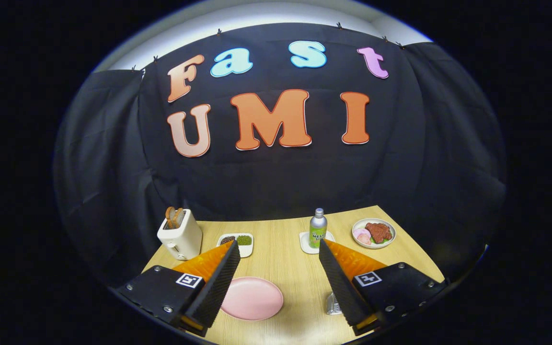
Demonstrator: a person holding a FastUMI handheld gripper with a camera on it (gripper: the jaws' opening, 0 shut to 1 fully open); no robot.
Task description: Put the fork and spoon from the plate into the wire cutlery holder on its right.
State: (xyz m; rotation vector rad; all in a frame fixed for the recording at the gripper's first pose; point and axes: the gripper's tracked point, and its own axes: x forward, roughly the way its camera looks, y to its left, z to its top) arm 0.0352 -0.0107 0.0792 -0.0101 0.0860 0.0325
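My gripper (277, 245) is open, its two fingers spread wide above the wooden table with nothing between them. A pink plate (252, 298) lies low between the fingers, nearer the left one, and its visible surface is bare. A bit of the wire cutlery holder (332, 304) peeks out beside the right finger, to the right of the plate; most of it is hidden behind that finger. I cannot make out a fork or a spoon.
Beyond the fingers stand a cream toaster (180, 233) with toast at the back left, a small white dish (238, 241) of dark and green grains, a green bottle (317, 229) on a white coaster, and a plate of food (373, 233) at the back right.
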